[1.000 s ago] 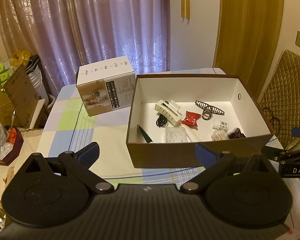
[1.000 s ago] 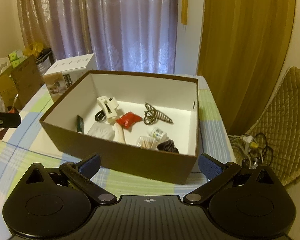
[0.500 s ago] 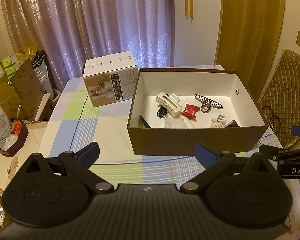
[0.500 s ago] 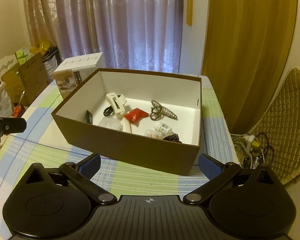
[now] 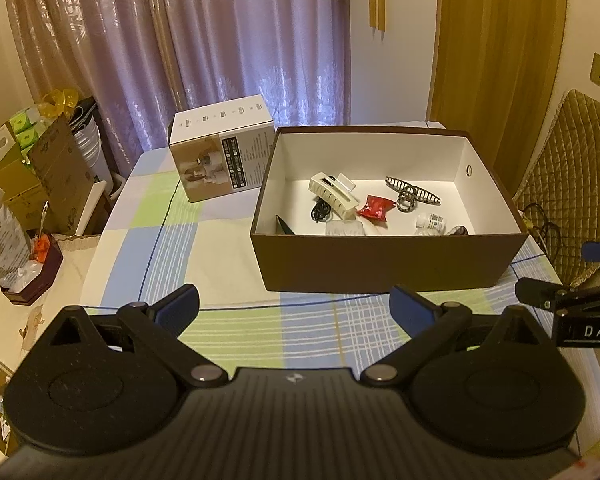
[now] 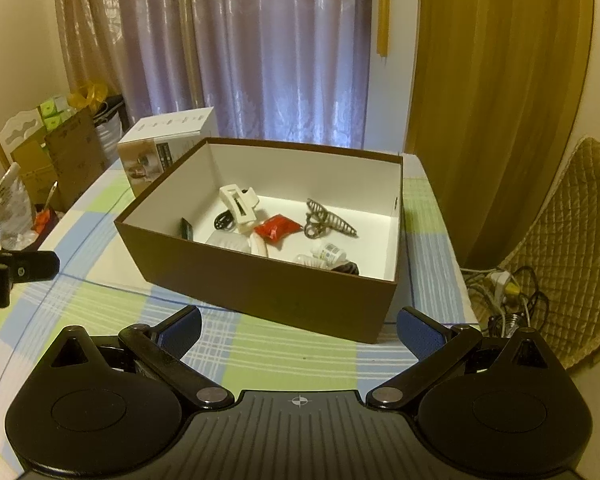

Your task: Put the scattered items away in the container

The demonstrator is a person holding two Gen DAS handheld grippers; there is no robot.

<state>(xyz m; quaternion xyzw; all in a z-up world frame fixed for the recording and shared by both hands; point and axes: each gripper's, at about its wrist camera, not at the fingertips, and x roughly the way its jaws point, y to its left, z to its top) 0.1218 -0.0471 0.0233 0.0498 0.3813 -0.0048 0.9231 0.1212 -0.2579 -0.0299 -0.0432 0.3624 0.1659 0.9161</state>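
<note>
Box (image 5: 388,260) sat on the checked table (image 5: 220,240), holding clips, red packet (image 5: 375,208), vial and other small items. No loose items seen on the cloth. Left gripper (image 5: 294,306) and right gripper (image 6: 299,328) both spread, empty. Tidying judged essentially complete.

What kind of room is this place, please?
Probably a lived-in room of a home. Long purple curtains hang behind a table with a checked cloth, a quilted chair cushion stands beside it, and cardboard boxes pile up in the corner.
</note>
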